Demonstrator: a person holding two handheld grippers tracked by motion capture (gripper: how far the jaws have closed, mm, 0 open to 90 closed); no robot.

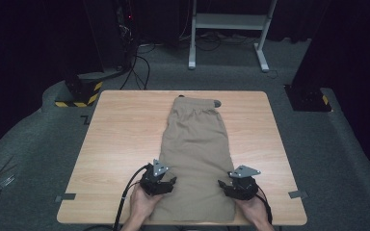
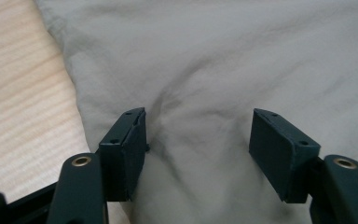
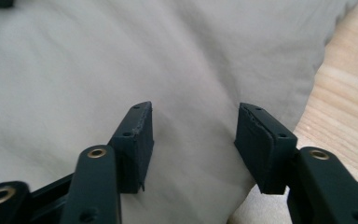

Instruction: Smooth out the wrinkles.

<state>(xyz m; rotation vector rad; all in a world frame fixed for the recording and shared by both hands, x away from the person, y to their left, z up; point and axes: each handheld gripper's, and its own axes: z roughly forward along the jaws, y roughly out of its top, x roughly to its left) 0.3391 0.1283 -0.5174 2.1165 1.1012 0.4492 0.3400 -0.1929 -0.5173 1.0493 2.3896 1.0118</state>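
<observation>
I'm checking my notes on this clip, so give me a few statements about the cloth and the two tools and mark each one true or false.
1. The beige fabric garment lies lengthwise down the middle of the light wooden table. True.
2. The left tool has its jaws clamped shut. False: they stand apart, with puckered cloth between them.
3. The right tool sits over the garment near the garment's edge, with bare table beside it. True.
4. The garment's gathered waistband end is nearest the person's hands. False: it lies at the far end of the table.
5. Both tools are at the near end of the garment. True.
</observation>
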